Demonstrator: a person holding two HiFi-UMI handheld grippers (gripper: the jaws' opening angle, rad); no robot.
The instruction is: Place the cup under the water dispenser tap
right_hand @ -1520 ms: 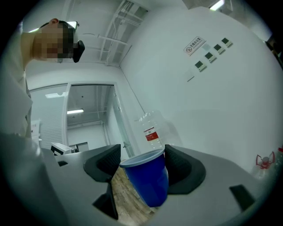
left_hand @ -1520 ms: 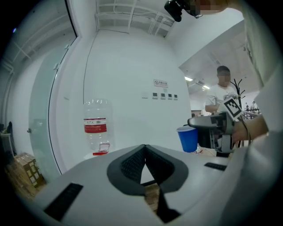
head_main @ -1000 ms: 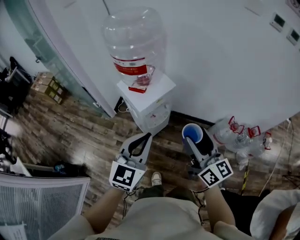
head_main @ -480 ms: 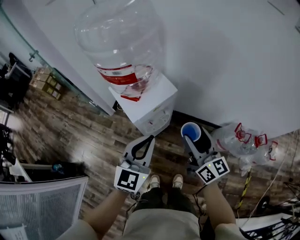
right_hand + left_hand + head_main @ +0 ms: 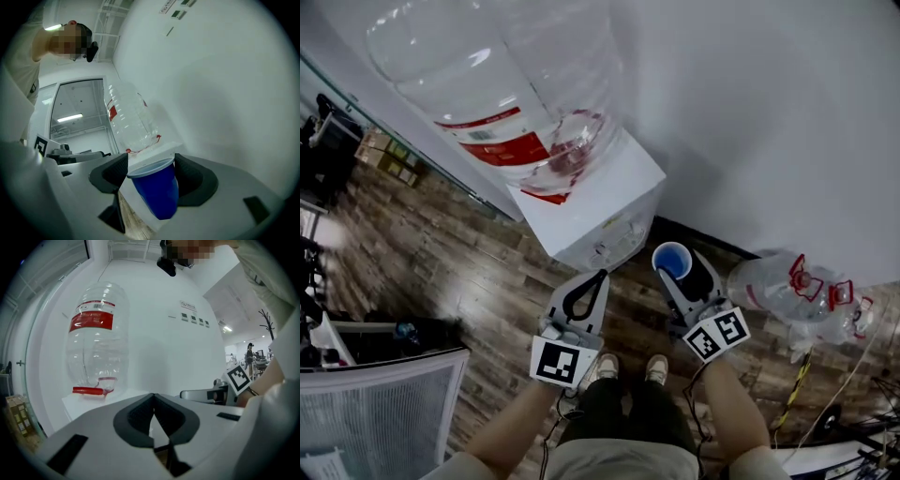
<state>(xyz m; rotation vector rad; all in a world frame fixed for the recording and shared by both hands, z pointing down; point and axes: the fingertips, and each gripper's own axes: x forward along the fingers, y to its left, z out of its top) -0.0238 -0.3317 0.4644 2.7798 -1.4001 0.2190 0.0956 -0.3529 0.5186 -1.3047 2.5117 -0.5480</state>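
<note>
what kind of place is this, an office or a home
Most likely an office or similar workplace: a white water dispenser with a large upturned bottle stands against the wall, spare empty bottles lie on the wood-look floor beside it, and a glass partition shows a room with strip lights.

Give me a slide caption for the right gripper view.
Right gripper holds a blue cup between its jaws, facing the white water dispenser and its upturned bottle.

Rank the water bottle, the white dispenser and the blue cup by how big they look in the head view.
1. Water bottle: largest, though it stands nearest the camera, which inflates it.
2. White dispenser: smaller, and partly covered by the bottle.
3. Blue cup: clearly smallest.
</note>
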